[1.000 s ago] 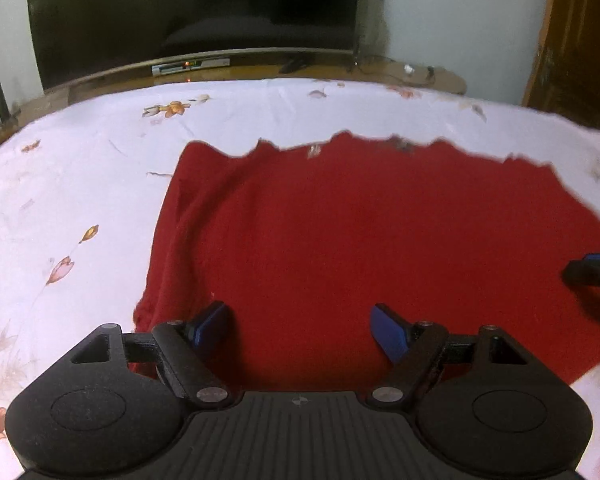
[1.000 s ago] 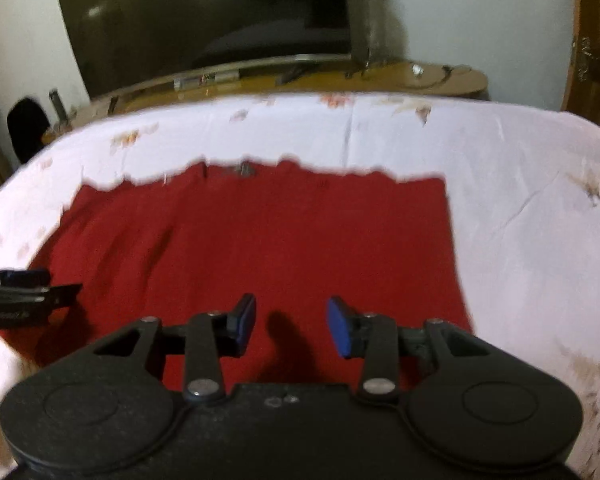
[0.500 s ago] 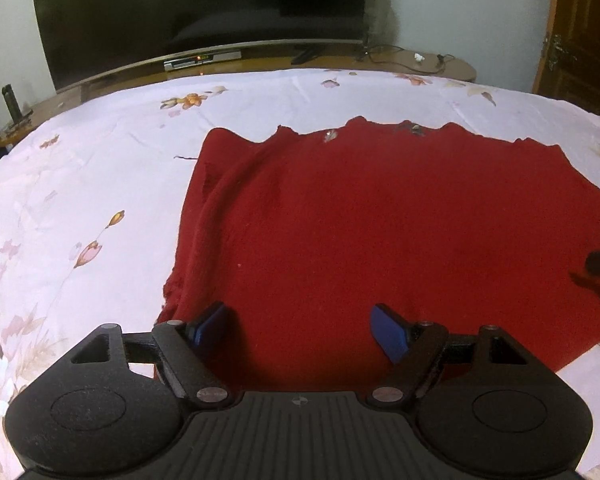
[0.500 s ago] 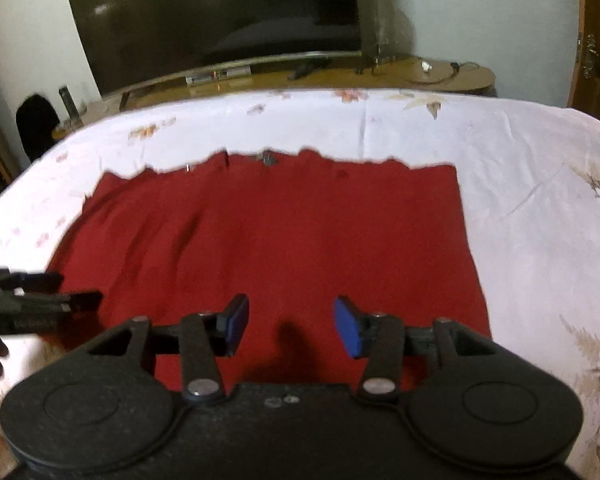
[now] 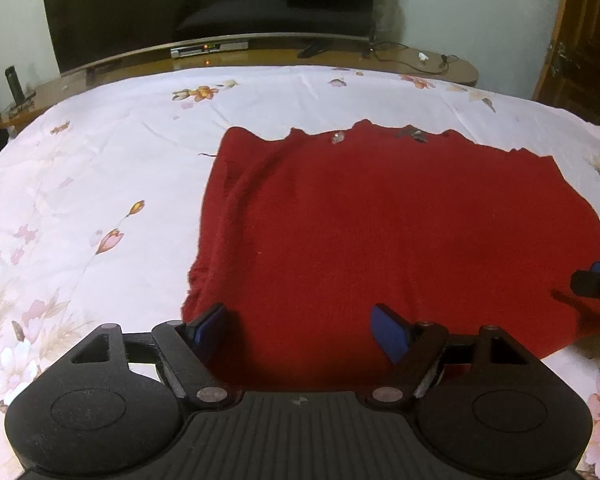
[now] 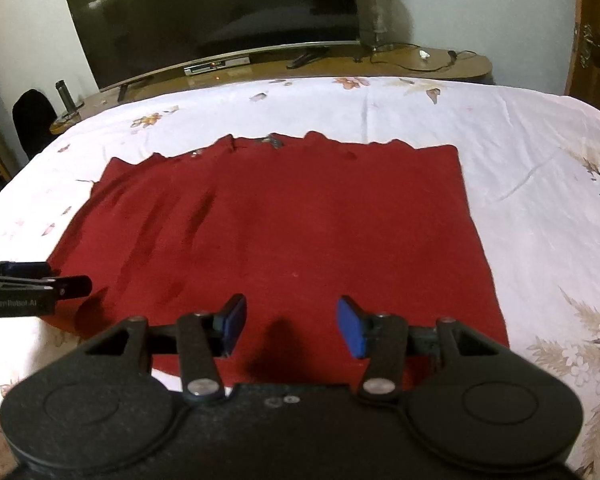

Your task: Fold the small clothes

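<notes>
A red knitted garment [image 5: 380,232] [image 6: 284,224] lies flat on the flowered white bedsheet [image 5: 100,184] [image 6: 532,168], folded into a rough rectangle with a wavy far edge. My left gripper [image 5: 300,330] hovers over its near left corner, jaws opening wide, nothing between the blue pads. My right gripper [image 6: 292,326] hovers over the near edge, toward the right half, jaws opening, with only cloth below them. The right gripper's tip [image 5: 596,280] shows at the right edge of the left wrist view. In the right wrist view, the left gripper [image 6: 28,286] enters from the left.
Beyond the bed stands a low wooden TV bench [image 5: 420,64] [image 6: 420,64] with a large dark television [image 5: 208,4] [image 6: 216,16], a set-top box and cables. A wooden door [image 5: 584,40] is at the right. A dark chair [image 6: 32,120] stands at the left.
Both grippers have drawn back and a little up from the garment, so more of it and the bed shows. The right gripper's jaws have spread wider; the left's have spread slightly.
</notes>
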